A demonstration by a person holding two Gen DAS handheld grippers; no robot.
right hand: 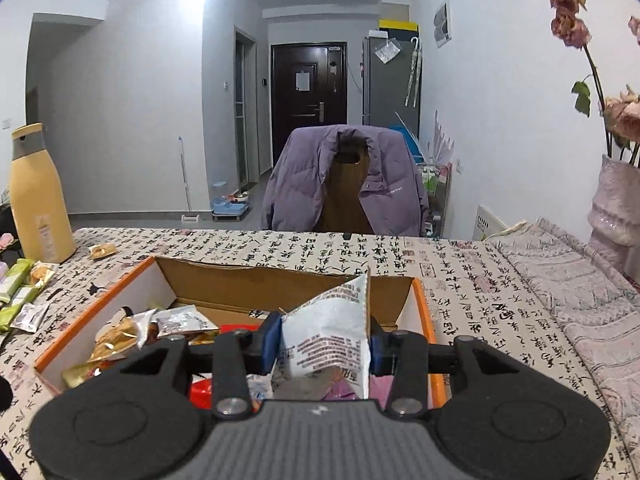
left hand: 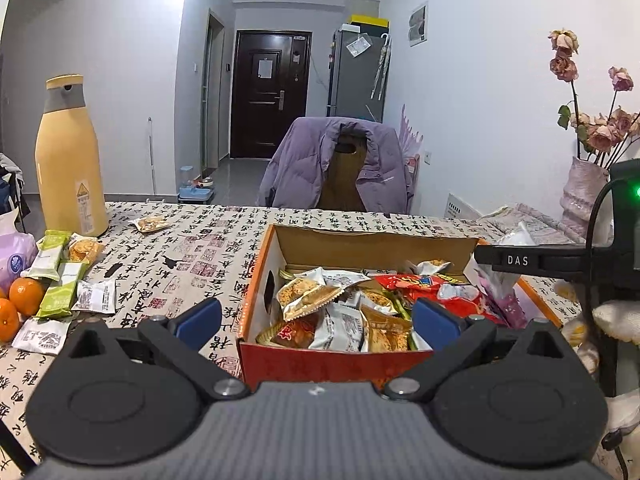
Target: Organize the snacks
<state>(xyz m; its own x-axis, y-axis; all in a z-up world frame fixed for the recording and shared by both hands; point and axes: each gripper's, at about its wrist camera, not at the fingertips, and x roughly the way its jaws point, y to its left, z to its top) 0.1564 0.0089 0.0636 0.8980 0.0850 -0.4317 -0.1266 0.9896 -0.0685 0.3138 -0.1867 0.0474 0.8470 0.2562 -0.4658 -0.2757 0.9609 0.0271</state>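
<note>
An open cardboard box [left hand: 256,280] with orange edges and a red front holds several snack packets [left hand: 312,296]. My left gripper [left hand: 316,318] is open and empty, level with the box's near wall. My right gripper [right hand: 323,344] is shut on a white snack packet [right hand: 332,328], held above the right part of the box [right hand: 422,308]. The right gripper also shows in the left wrist view [left hand: 520,260], over the box's right side. Loose green and white packets [left hand: 60,280] lie on the table at the left.
A tall yellow bottle [left hand: 68,160] stands at the far left, with oranges [left hand: 24,296] and a purple tissue pack [left hand: 14,256] nearby. One packet [left hand: 150,224] lies behind. A vase of dried roses [right hand: 616,200] stands at the right on a pink cloth [right hand: 560,280]. A chair with a purple jacket [left hand: 340,168] is beyond the table.
</note>
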